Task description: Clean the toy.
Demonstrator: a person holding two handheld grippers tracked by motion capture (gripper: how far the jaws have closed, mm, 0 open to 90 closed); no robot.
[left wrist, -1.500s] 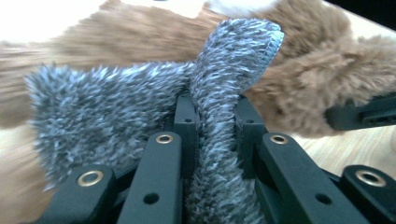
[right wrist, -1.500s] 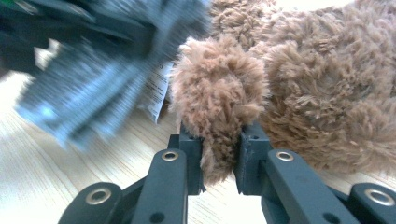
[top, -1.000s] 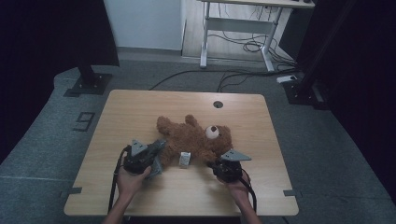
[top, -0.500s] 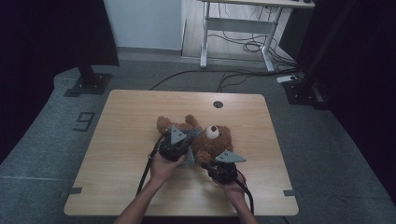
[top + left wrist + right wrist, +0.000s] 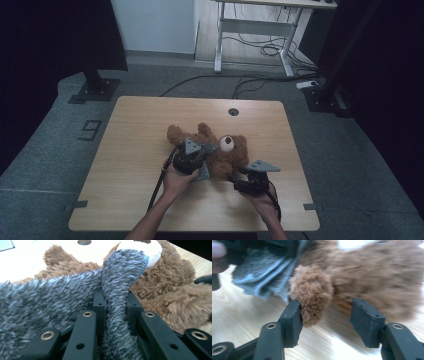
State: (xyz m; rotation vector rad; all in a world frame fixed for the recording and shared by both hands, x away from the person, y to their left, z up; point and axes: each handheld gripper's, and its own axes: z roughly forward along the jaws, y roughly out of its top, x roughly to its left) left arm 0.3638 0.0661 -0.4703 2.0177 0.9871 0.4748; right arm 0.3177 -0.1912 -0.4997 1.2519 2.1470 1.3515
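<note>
Bear (image 5: 220, 152) is what we have in hand here: a brown plush toy lying on its back near the middle of the table (image 5: 140, 130), its head toward our right and its limbs spread to the left and forward. We judge it light and soft all through, so it will squash under the pads rather than resist, and it should not slip, since the fur gives plenty of bite. A limb or an ear makes the best hold for us, being narrow enough to fit between the jaws; the round belly would only bulge away. With it goes a grey cloth (image 5: 50, 297), fluffy and limp, which will fold and drape wherever we lift it. Our left tongs (image 5: 192, 162) sit over the bear's body and are clenched on a fold of that cloth; in the left gripper view the pile bunches up between the two black jaws, with brown fur just behind it. Our right tongs (image 5: 325, 317) lie on the near right side of the bear, low over the wood. Their jaws have just been opening and now stand apart, released; a small round paw (image 5: 312, 295) hangs between them, resting against the left pad while the right pad stands clear of it. The cloth shows beside that paw, up and to the left, near a fingertip of the other hand.
</note>
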